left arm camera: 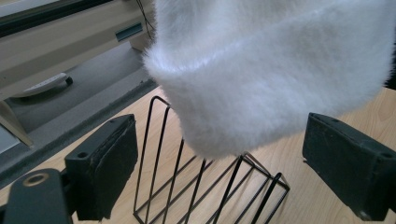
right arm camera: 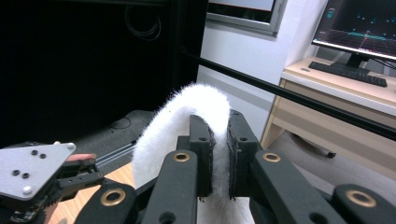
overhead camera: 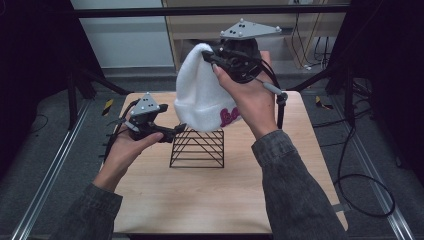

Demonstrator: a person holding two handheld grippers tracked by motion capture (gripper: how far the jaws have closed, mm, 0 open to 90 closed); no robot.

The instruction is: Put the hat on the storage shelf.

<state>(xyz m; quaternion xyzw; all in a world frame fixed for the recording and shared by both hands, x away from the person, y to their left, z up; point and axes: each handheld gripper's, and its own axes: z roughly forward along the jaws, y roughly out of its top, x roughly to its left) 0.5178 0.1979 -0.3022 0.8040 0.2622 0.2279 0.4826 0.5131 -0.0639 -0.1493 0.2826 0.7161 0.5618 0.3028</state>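
While my right gripper (overhead camera: 207, 56) is raised well above the desk (overhead camera: 200, 200), its jaws are pressed together on the crown of a white fuzzy beanie (overhead camera: 202, 97), and the hat hangs straight down from them. From the right gripper view I see the two black pads nearly meeting, with a fold of white fleece (right arm camera: 205, 105) arching over and between them. My right hand (overhead camera: 250, 97) wraps the gripper body from below, and the grey three-cornered plate (overhead camera: 248, 30) sits on top of it.

Below and to the left of that gripper, my left gripper (overhead camera: 177, 131) hovers low over the desk with its jaws spread wide and nothing between them. Its tips reach just beside the beanie's folded cuff; I cannot tell whether they touch it. In the left gripper view the cuff (left arm camera: 261, 102) hangs ahead of and above the open jaws, between the two pads (left arm camera: 105, 163).

A black wire rack (overhead camera: 197, 148) stands on the desk directly ahead of the left gripper and under the hat. The beanie's lower edge hangs at the rack's top, very close to it. A pink embroidered patch (overhead camera: 229, 118) shows on the cuff, on the side nearest my right wrist; I cannot read it.

My left hand (overhead camera: 127, 150) holds its gripper from underneath, and a cable trails off it.
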